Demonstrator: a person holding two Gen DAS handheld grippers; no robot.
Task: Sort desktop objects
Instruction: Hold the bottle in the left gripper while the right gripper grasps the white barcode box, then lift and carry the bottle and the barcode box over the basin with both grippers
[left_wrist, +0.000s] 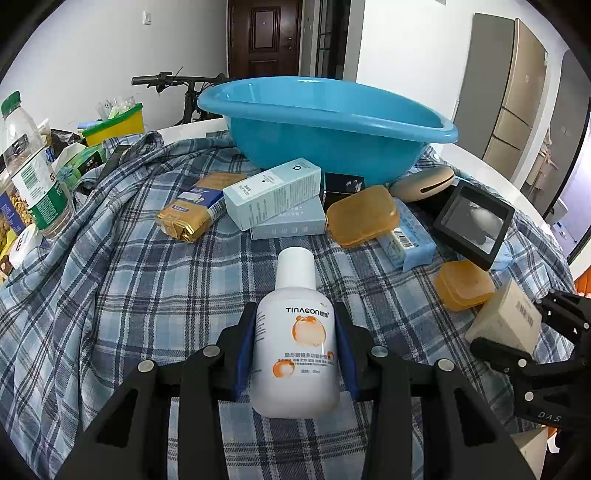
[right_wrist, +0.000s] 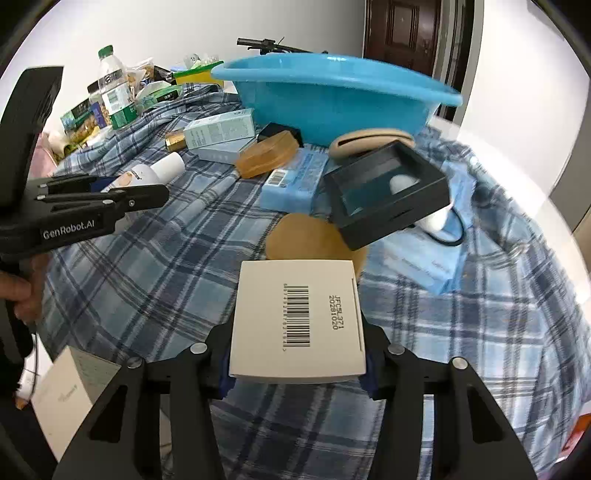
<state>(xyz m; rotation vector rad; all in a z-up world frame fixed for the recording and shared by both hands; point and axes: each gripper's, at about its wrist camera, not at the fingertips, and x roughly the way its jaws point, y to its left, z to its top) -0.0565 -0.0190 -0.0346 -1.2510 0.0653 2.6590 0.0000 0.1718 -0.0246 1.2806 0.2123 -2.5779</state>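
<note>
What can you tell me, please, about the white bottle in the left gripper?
The white bottle is opaque plastic with a tall white cap, the name TINACON in dark letters and orange circle artwork above small print. It points cap-forward, away from the camera, above the plaid cloth. The left gripper is shut on it, its blue-lined pads pressing the body on both sides. Nothing else appears to touch it.
</note>
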